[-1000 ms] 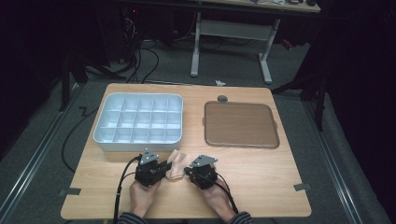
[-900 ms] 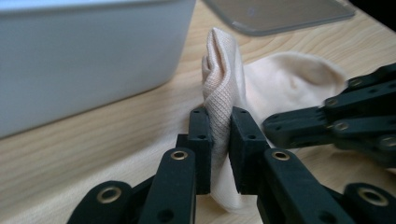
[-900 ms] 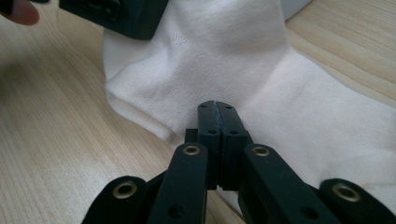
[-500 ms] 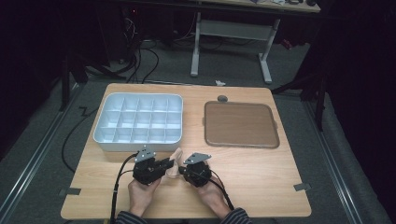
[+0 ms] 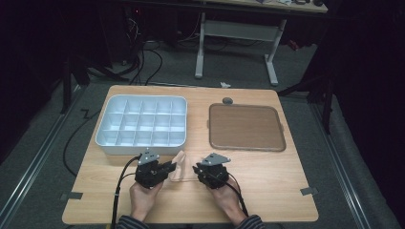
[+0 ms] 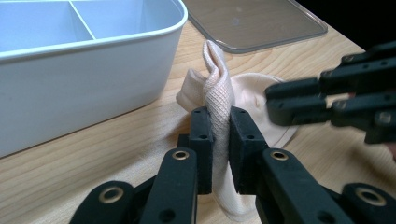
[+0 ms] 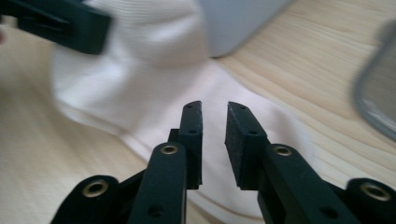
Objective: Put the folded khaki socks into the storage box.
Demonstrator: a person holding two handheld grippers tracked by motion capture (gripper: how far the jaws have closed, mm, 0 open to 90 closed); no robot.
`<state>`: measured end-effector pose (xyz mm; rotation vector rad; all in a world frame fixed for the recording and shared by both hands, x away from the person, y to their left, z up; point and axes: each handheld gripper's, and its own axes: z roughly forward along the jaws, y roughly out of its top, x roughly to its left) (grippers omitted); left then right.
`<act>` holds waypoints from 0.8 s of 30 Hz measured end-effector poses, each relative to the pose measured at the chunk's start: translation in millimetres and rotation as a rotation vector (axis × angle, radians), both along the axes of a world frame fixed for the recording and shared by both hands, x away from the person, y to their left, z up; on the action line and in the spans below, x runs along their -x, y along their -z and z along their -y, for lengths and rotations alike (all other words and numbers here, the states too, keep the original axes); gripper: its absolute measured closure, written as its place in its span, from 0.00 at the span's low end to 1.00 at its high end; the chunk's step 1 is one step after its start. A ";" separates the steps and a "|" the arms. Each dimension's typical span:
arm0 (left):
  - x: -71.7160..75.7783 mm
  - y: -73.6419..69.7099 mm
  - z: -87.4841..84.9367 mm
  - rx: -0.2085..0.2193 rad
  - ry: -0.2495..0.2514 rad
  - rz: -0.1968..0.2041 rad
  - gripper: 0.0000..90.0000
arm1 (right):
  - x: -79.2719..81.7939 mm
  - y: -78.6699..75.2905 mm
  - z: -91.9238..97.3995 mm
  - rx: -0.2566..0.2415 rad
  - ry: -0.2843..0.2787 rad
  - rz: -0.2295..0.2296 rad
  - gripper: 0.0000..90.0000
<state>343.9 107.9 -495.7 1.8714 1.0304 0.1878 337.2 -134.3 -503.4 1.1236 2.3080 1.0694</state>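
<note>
Left claw (image 6: 219, 140) clamps sock (image 6: 218, 93); right claw (image 7: 214, 140) slightly parted.

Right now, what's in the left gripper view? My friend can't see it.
The left tool is shut on a cream sock, pinching a fold of it upright above the wooden table. A white divided box sits left, and the other tool reaches in from the right.

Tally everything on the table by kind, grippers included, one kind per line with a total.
Divided white bin: 1
Brown flat lid: 1
Cream sock: 1
Small dark round object at the far edge: 1
Handheld grippers: 2, the left claw shut on the sock, the right claw open over it
Total: 6
</note>
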 end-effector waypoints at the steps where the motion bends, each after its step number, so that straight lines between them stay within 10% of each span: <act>1: 0.1 -0.3 0.1 0.001 -0.001 -0.001 0.90 | -0.4 -0.5 4.1 0.003 0.015 0.002 0.83; 14: 1.5 -1.3 0.0 -0.008 -0.007 0.000 0.90 | -6.6 9.7 35.2 0.050 0.143 -0.016 0.75; 24: 3.0 -3.7 3.9 0.000 0.019 0.006 0.90 | -8.4 18.4 32.3 0.041 0.105 -0.058 0.95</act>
